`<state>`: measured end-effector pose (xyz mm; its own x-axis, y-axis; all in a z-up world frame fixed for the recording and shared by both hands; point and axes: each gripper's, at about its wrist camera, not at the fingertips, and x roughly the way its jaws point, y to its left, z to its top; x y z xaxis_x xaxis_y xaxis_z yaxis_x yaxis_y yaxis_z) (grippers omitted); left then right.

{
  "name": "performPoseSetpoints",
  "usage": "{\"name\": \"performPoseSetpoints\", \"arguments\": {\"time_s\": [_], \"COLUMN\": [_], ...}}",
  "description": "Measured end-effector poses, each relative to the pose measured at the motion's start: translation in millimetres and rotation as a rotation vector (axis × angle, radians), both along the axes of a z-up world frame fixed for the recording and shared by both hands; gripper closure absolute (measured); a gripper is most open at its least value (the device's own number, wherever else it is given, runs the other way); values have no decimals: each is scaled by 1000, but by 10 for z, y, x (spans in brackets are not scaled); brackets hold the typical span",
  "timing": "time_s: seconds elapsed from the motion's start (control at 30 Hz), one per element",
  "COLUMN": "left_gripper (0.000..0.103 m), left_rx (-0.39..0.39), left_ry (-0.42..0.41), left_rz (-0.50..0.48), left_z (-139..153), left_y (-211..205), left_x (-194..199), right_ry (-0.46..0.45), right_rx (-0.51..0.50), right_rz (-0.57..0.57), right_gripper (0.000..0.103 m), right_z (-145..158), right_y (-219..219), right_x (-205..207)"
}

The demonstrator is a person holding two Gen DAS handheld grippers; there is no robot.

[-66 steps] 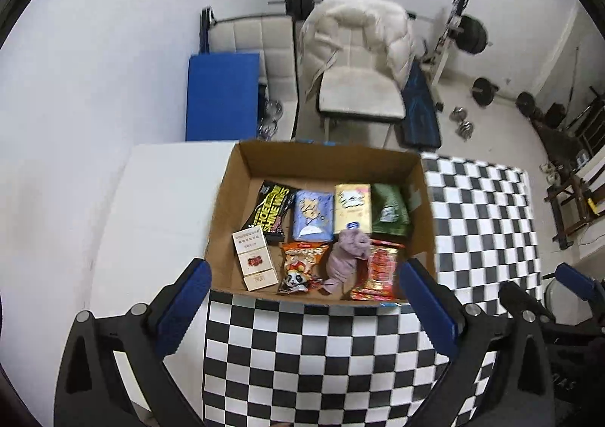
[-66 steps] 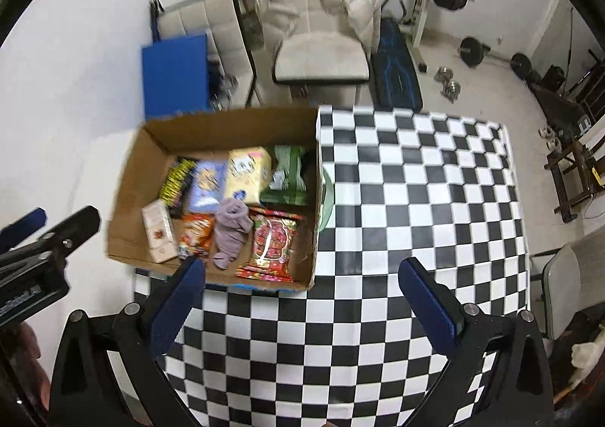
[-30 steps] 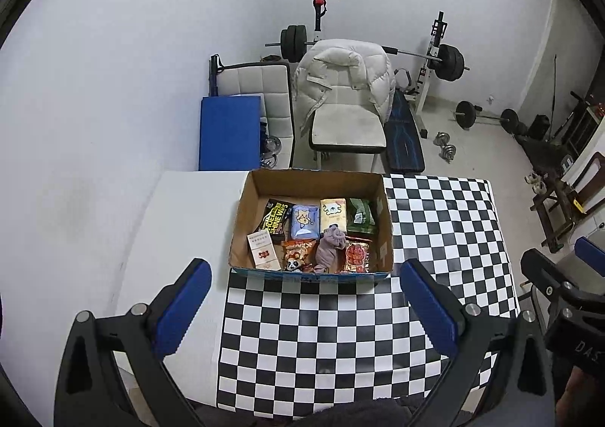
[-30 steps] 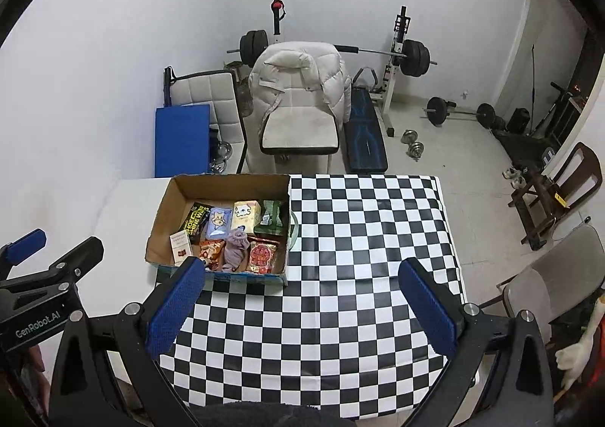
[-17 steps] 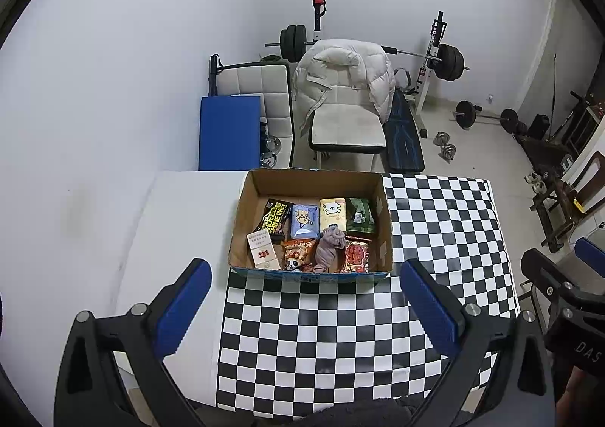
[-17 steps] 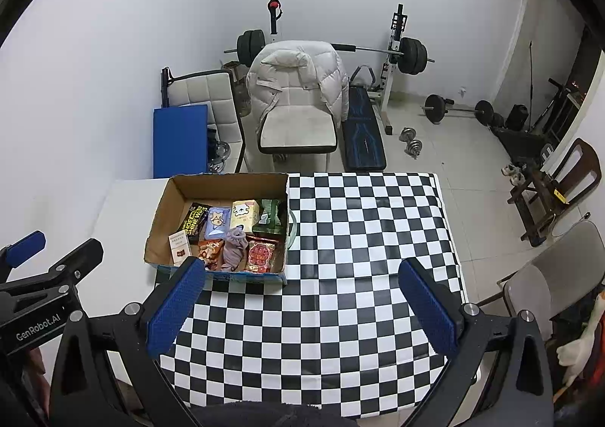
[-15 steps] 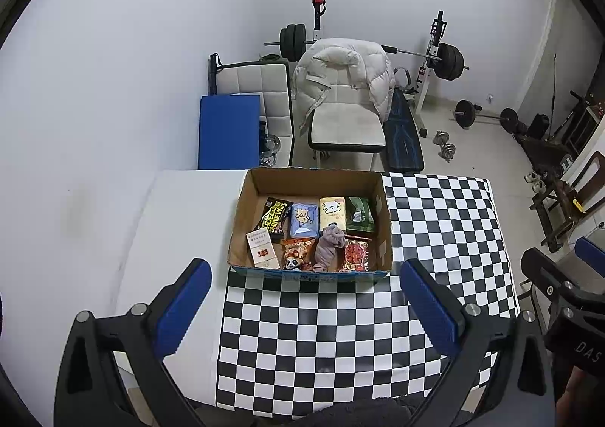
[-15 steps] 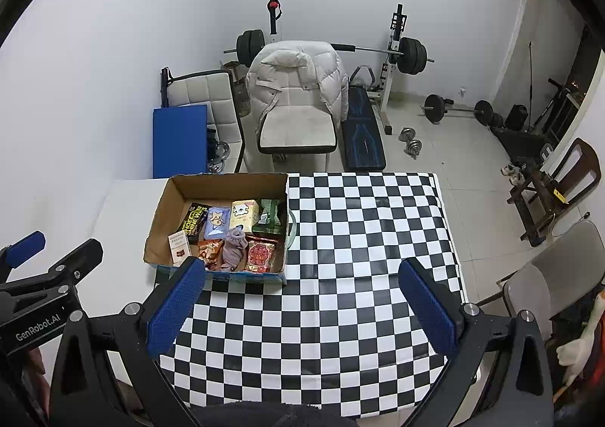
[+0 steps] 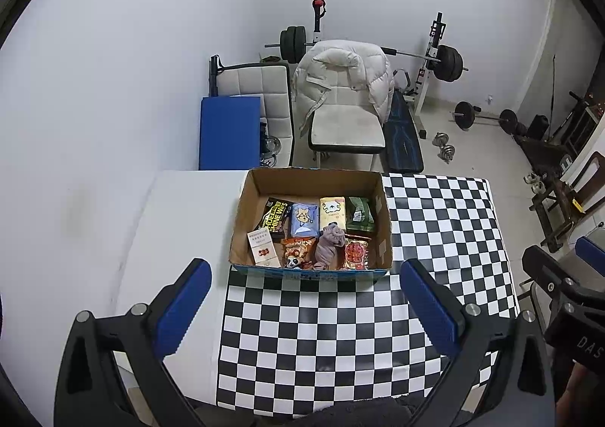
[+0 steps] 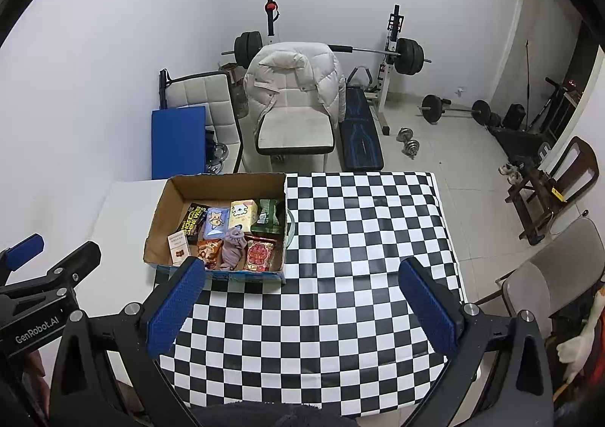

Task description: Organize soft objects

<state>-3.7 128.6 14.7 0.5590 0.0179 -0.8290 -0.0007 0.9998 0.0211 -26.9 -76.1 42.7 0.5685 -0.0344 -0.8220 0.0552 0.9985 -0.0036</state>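
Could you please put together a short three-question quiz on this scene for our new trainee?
1. True or false: the left tongs are shut on the mauve cloth.
2. Which packet lies at the far right of the back row in the cardboard box? A) green packet B) blue packet C) black packet
3. Fill in: the box's near edge rests on the ______ tablecloth.

Key
1. False: both the left and the right tongs are open and empty, held back from the box.
2. A.
3. Checkered (black and white).
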Motion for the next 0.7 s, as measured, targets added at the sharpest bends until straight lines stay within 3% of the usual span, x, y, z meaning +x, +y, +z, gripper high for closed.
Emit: {"name": "performPoseSetpoints", "arguments": {"time_s": [0.7], "left_gripper": [1], "left_rx": [1], "left_ry": [-3], "left_rz": [0], "left_z": [44], "left_y": [13], "left_x": [-76], "right_ry": [-3], "right_rx": [-1], "right_rz": [-8], "right_gripper": [0], "right_z": [41], "right_y": [2], "right_x": [-95]}}
